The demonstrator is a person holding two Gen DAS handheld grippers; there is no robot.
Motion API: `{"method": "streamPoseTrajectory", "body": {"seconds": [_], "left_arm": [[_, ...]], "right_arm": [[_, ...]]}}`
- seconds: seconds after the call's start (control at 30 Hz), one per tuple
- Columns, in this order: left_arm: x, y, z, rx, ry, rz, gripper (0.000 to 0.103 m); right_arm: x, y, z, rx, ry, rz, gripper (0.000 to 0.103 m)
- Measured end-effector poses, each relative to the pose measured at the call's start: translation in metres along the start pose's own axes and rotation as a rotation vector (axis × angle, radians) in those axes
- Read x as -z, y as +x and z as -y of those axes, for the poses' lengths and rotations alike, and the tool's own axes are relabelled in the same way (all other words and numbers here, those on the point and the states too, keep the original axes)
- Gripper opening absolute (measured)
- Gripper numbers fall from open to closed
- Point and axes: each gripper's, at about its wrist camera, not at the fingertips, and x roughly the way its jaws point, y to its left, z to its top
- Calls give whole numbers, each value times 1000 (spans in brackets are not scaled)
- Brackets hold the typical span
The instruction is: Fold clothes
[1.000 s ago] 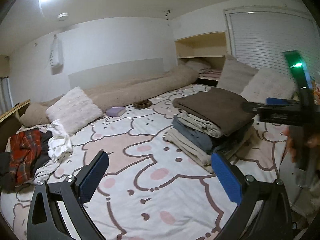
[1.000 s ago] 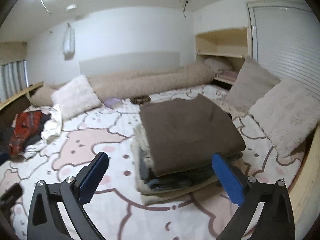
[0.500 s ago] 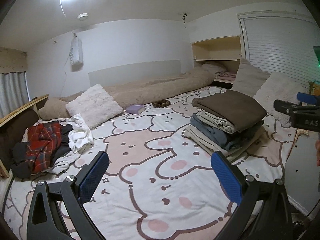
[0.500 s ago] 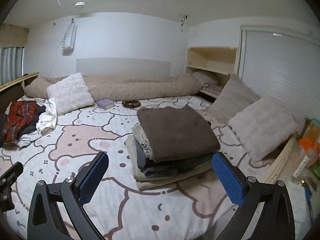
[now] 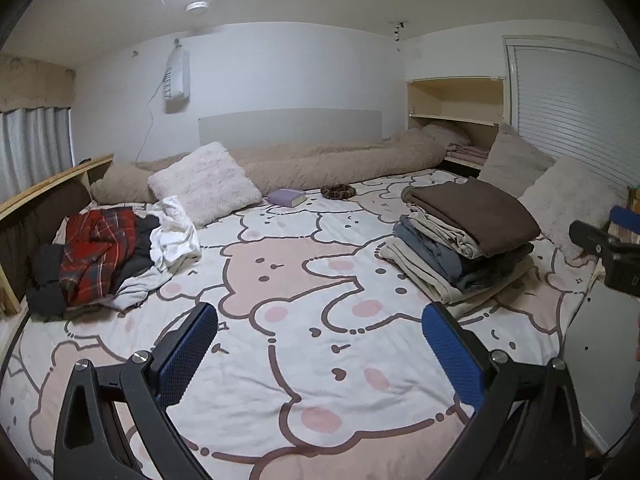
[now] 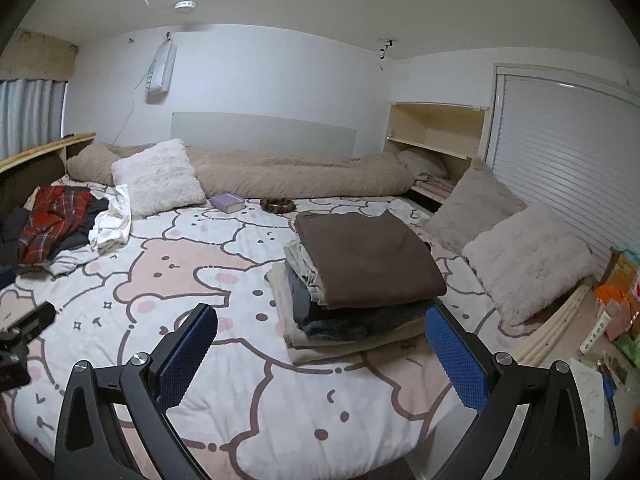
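Bed (image 5: pixel 304 364) first: our unfolded heap (image 5: pixel 108 254) lies far ahead-left of the left gripper (image 5: pixel 320 356), which we judge nearer. Folded stack (image 6: pixel 356 276) sits just ahead of the right gripper (image 6: pixel 322 356). Both jaws gape, empty.

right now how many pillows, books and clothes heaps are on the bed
pillows: 3 (white fluffy pillow, grey pillow, pale fluffy pillow)
books: 1 (purple book)
clothes heaps: 2 (folded stack, unfolded pile)
total: 6
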Motion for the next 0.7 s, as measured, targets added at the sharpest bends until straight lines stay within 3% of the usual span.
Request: {"method": "streamPoseTrajectory", "body": {"seconds": [0.7], "left_arm": [[4,-4,-4,-19,4,-7,103]], "right_arm": [[-5,5,-14,-27,-43,-9,103]]}}
